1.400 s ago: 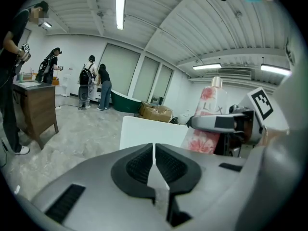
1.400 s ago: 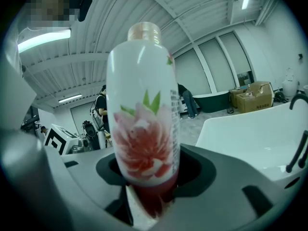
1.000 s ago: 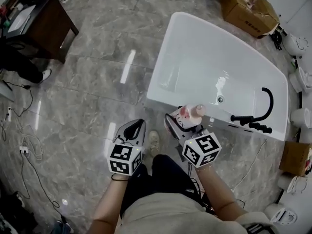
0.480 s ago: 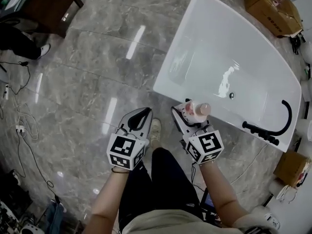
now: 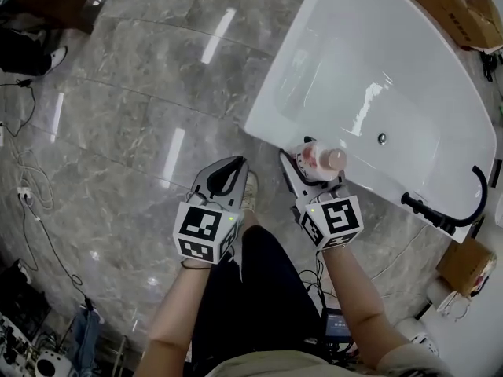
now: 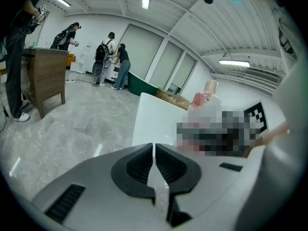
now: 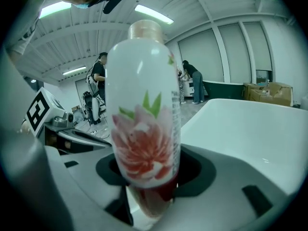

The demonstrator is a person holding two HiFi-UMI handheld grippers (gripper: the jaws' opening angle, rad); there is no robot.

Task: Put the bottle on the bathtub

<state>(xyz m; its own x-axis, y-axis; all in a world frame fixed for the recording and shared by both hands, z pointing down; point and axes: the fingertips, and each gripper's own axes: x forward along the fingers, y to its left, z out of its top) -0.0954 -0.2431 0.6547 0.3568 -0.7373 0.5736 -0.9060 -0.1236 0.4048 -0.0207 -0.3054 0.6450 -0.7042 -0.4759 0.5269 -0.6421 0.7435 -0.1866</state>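
A white bottle (image 5: 321, 157) with a pink flower print and a pale cap stands upright in my right gripper (image 5: 310, 171), which is shut on its lower part. In the right gripper view the bottle (image 7: 143, 124) fills the middle, with the white bathtub (image 7: 250, 129) behind it to the right. In the head view the bottle hangs right at the near rim of the bathtub (image 5: 271, 128). My left gripper (image 5: 228, 181) is shut with nothing in it, over the grey floor left of the tub. The left gripper (image 6: 154, 150) shows its pads together, with the tub's corner (image 6: 154, 119) ahead.
A black faucet (image 5: 452, 210) stands on the tub's right end. Cardboard boxes (image 5: 460, 2) lie past the tub at top right. Cables (image 5: 27, 195) trail over the marble floor at left. A brown desk (image 6: 45, 78) and several people (image 6: 113, 61) stand at the far side of the room.
Both grippers have sunk and closed in on the tub's near rim, the bottle still held upright. The tub now lies higher and closer in the head view.
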